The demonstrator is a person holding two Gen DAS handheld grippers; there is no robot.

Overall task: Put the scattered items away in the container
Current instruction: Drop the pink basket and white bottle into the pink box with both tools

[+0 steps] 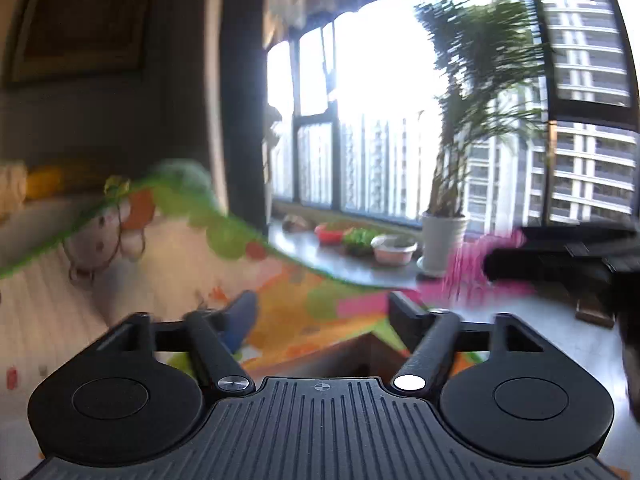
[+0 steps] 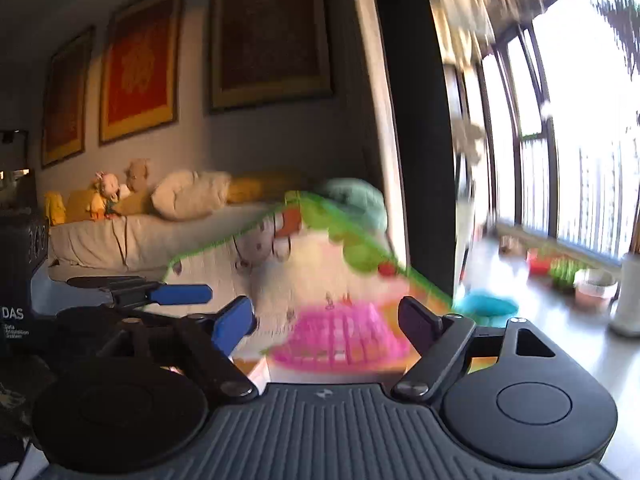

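so, my left gripper [image 1: 324, 312]: jaws apart, nothing between the pads, pointing out over the colourful play mat [image 1: 280, 300].
my right gripper [image 2: 328, 320]: jaws spread wide, empty; the blue pad [image 2: 234, 326] on one finger shows clearly.
pink basket [image 2: 340, 340]: straight ahead of my right gripper, just past the fingertips, on the mat; heavily blurred, so i cannot tell what is inside it. from my left gripper it sits ahead and off to the right, only a pink smear [image 1: 472, 272].
other gripper: my left one shows at the left of the right wrist view [image 2: 180, 296], its blue pads apart.
mat: green-edged, cartoon prints, lying beneath and ahead of both grippers.
beyond the mat: a bed with pillows and soft toys [image 2: 116, 196] ahead to the left; a potted plant [image 1: 444, 240] by the window ahead to the right.
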